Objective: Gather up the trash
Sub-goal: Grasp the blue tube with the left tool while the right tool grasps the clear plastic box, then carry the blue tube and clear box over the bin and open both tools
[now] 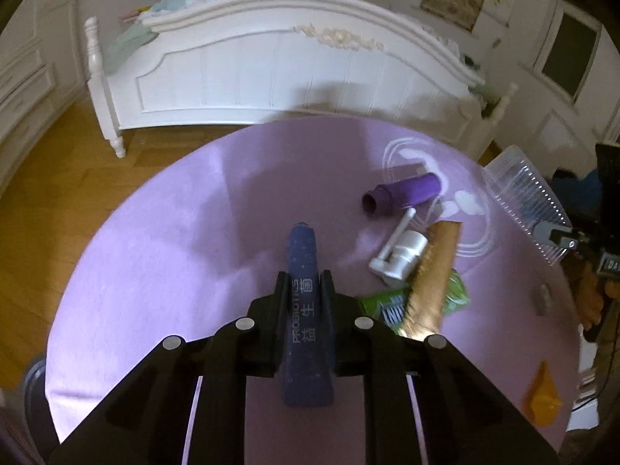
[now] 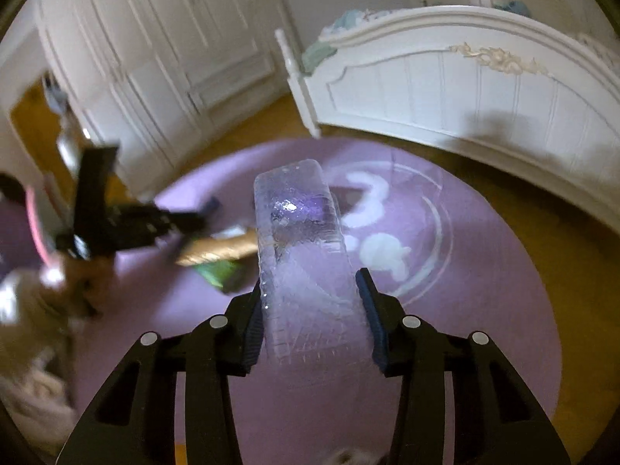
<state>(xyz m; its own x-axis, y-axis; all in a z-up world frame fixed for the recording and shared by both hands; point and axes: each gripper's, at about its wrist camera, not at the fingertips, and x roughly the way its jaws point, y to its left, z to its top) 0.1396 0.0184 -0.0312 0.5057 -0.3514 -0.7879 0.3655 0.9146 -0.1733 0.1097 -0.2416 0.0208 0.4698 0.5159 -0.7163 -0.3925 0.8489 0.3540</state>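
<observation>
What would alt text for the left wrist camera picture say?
Left gripper clamps a dark blue sachet above a round purple rug. Nearby lie a purple bottle, white pump, gold wrapper and green packet.

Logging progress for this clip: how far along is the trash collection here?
Nothing visibly binned yet. In hand: the left gripper clamps a dark blue probiotics sachet; the right gripper holds a clear plastic tray. Left on the purple rug: purple bottle, white pump head, gold wrapper, green packet.
</observation>
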